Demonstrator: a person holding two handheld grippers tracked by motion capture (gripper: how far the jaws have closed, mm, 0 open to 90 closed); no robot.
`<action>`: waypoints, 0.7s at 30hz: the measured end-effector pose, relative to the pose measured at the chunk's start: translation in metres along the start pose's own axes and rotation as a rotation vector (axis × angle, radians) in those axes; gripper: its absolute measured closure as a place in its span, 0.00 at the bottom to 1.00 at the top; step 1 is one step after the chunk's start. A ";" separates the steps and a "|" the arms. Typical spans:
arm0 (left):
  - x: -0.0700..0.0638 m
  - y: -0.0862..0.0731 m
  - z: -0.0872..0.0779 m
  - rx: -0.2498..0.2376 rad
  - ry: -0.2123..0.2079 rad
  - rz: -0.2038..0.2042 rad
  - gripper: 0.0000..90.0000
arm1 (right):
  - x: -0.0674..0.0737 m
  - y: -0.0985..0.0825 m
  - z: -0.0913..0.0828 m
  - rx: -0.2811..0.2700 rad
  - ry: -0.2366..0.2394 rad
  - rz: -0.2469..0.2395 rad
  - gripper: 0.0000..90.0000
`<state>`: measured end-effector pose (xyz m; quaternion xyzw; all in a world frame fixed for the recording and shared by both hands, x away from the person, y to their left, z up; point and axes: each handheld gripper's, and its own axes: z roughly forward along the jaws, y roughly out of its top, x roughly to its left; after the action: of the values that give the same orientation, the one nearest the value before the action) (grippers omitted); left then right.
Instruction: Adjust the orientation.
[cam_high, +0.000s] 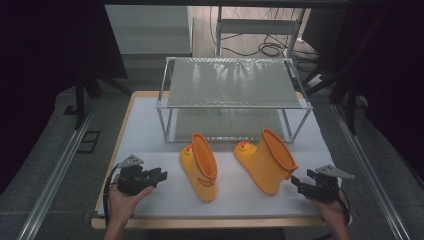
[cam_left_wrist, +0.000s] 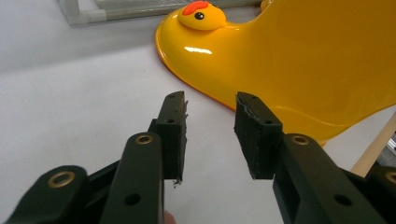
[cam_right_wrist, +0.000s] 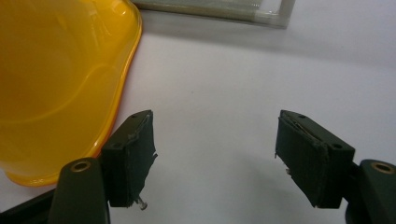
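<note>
Two yellow rubber boots with duck faces on their toes lie on the white table. The left boot (cam_high: 200, 167) points its orange-rimmed opening up and to the right. The right boot (cam_high: 267, 160) lies beside it. My left gripper (cam_high: 161, 176) is open, a short way left of the left boot. In the left gripper view the left gripper (cam_left_wrist: 210, 100) has nothing between its jaws, and the boot (cam_left_wrist: 289, 60) lies just beyond them. My right gripper (cam_high: 296, 181) is open next to the right boot's opening. In the right gripper view the right gripper (cam_right_wrist: 215, 116) holds nothing, with the boot's rim (cam_right_wrist: 119, 93) at the left jaw.
A two-level metal shelf rack (cam_high: 232, 95) stands behind the boots at the table's far side. The table's wooden front edge (cam_high: 215, 222) runs just ahead of the person's hands. Dark surroundings and cables lie beyond the table.
</note>
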<state>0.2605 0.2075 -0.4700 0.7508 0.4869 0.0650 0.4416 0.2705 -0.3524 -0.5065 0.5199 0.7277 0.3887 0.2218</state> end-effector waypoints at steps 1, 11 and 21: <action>-0.002 0.001 -0.001 -0.004 0.003 0.001 0.73 | 0.001 0.001 -0.001 -0.006 0.003 -0.005 0.32; -0.001 0.000 -0.005 -0.010 0.021 -0.019 0.91 | 0.000 -0.001 -0.001 -0.001 -0.005 -0.006 0.34; -0.013 0.000 -0.001 0.019 0.012 0.013 1.00 | 0.002 -0.006 0.005 0.030 -0.011 -0.022 0.36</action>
<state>0.2529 0.1981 -0.4653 0.7575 0.4854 0.0679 0.4311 0.2698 -0.3498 -0.5138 0.5171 0.7380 0.3723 0.2220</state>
